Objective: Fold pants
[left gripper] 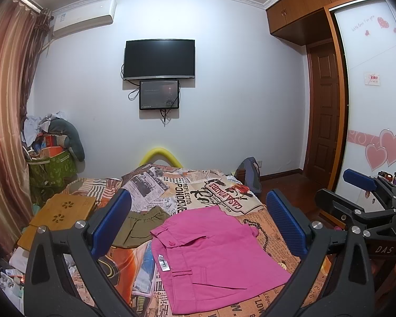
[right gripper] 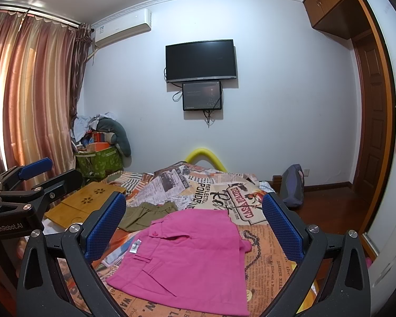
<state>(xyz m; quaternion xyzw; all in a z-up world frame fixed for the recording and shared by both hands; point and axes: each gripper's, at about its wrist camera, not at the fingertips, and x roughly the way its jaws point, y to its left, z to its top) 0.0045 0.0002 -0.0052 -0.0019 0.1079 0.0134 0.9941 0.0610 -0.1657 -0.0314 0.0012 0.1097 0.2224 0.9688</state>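
Pink pants lie folded in a flat square on the newspaper-print bedspread, pocket and white tag facing up; they also show in the right wrist view. My left gripper is open and empty, held above the pants. My right gripper is open and empty, held above the same pants. Each gripper shows at the edge of the other's view: the right one and the left one.
An olive green garment lies left of the pants. A bamboo lap tray sits at the bed's left edge. A green basket of clutter stands by the curtain. A backpack leans near the wardrobe side.
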